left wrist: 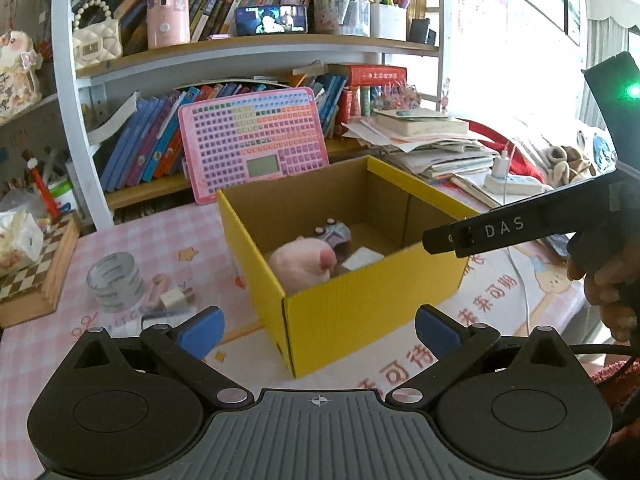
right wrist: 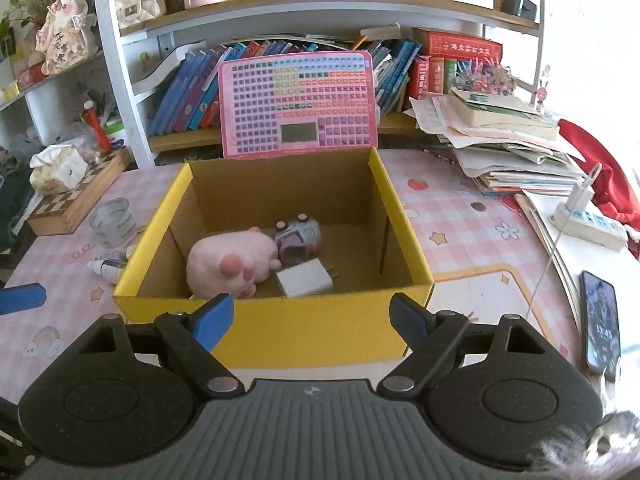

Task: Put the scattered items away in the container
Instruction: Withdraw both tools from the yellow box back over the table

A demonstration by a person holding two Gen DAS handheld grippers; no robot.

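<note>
A yellow cardboard box [left wrist: 360, 304] [right wrist: 280, 320] stands open on the pink checked table. Inside lie a pink plush paw [right wrist: 228, 264] [left wrist: 300, 264], a small toy car [right wrist: 298, 236] [left wrist: 334, 234] and a white charger plug [right wrist: 306, 280] [left wrist: 362, 258]. Left of the box on the table are a roll of clear tape [left wrist: 116, 280] [right wrist: 112, 222], a small white bottle [right wrist: 108, 268] and a small beige block [left wrist: 176, 300]. My left gripper [left wrist: 318, 330] is open and empty, in front of the box's near corner. My right gripper [right wrist: 312, 316] is open and empty, just before the box's front wall.
A pink keyboard toy [right wrist: 298, 106] leans on the bookshelf behind the box. A chessboard box [right wrist: 76, 200] sits at far left. Stacked papers and books [right wrist: 504, 148], a power strip [right wrist: 588, 224] and a phone [right wrist: 602, 324] lie at the right.
</note>
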